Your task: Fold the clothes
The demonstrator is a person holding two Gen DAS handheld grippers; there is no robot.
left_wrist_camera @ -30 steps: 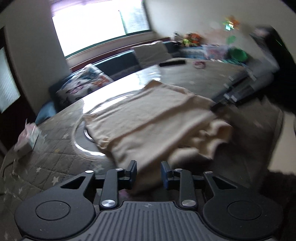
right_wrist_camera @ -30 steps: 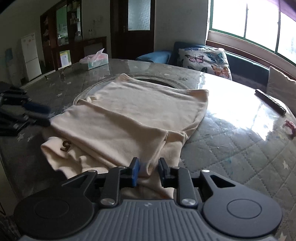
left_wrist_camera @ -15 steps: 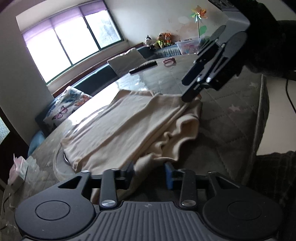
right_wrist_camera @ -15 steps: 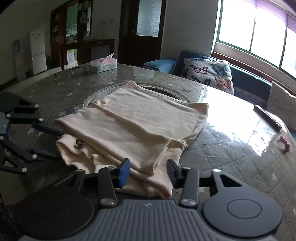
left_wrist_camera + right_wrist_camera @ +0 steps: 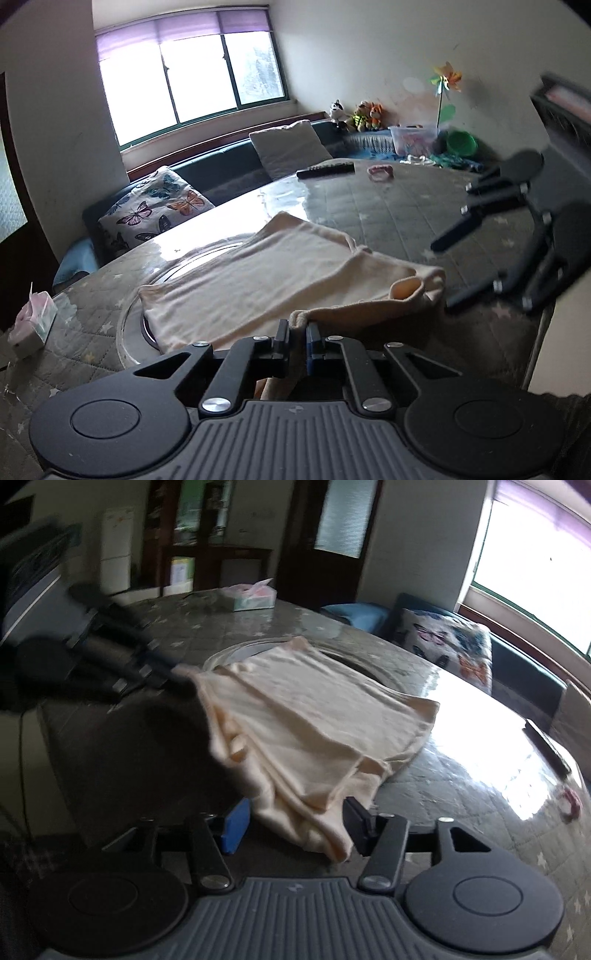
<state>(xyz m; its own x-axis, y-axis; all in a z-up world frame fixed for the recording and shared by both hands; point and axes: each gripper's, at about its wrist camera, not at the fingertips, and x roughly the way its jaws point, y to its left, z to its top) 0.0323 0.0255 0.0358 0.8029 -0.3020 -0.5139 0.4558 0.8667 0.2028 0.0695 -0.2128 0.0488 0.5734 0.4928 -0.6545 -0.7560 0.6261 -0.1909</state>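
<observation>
Cream garment [image 5: 266, 284]: folded at the table's [image 5: 388, 206] near edge, hem lifted.
Your left gripper [image 5: 297, 334]: jaws closing, pinching that hem.
Your right gripper [image 5: 291, 825]: jaws opening, cloth lying loose between them.
Far edge: remote [image 5: 325, 170].

A home living room; a sofa [image 5: 229, 166] with a butterfly pillow [image 5: 155, 206] at ten o'clock; soft toys [image 5: 356, 114] at one; a big window [image 5: 188, 81].
</observation>
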